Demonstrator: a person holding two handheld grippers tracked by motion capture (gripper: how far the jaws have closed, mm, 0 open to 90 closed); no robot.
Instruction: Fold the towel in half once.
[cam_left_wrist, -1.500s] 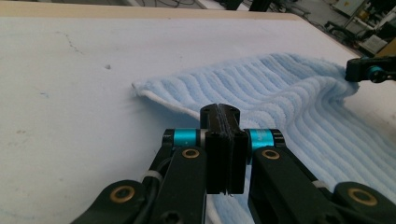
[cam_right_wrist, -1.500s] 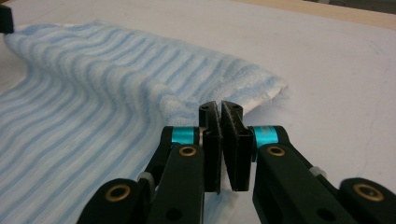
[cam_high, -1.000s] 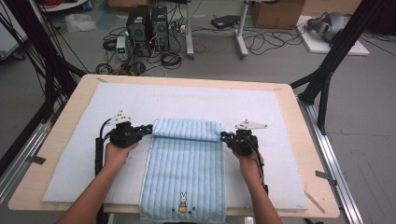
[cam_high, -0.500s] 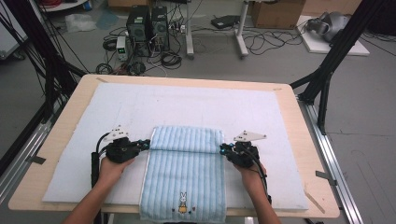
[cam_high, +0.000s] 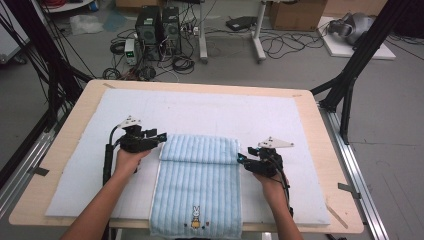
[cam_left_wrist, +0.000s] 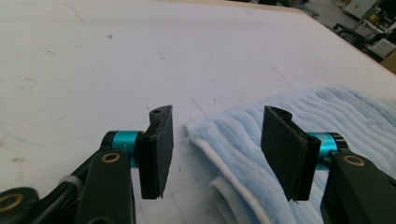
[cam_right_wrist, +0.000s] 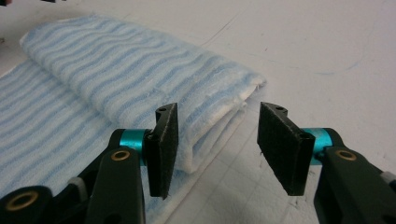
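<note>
A light blue striped towel (cam_high: 197, 190) with a small rabbit emblem lies on the white mat (cam_high: 225, 110). Its far end is folded over into a thick fold (cam_high: 200, 149). My left gripper (cam_high: 161, 136) is at the fold's left end and my right gripper (cam_high: 241, 159) at its right end. Both pairs of jaws have just been opening. In the left gripper view the towel's corner (cam_left_wrist: 224, 135) lies between the spread jaws of the left gripper (cam_left_wrist: 217, 144), with no pad pressing on it. In the right gripper view the fold's end (cam_right_wrist: 205, 121) lies loose between the jaws of the right gripper (cam_right_wrist: 217, 144).
The mat covers a wooden table (cam_high: 330, 150). The towel's near end reaches the table's front edge. Black frame posts (cam_high: 350, 85) stand at both sides. Beyond the far edge are computer cases (cam_high: 157, 25) and cables on the floor.
Both grippers drew the fold a little toward the person, then opened and let go of it. The left gripper has since drawn back slightly from the fold.
</note>
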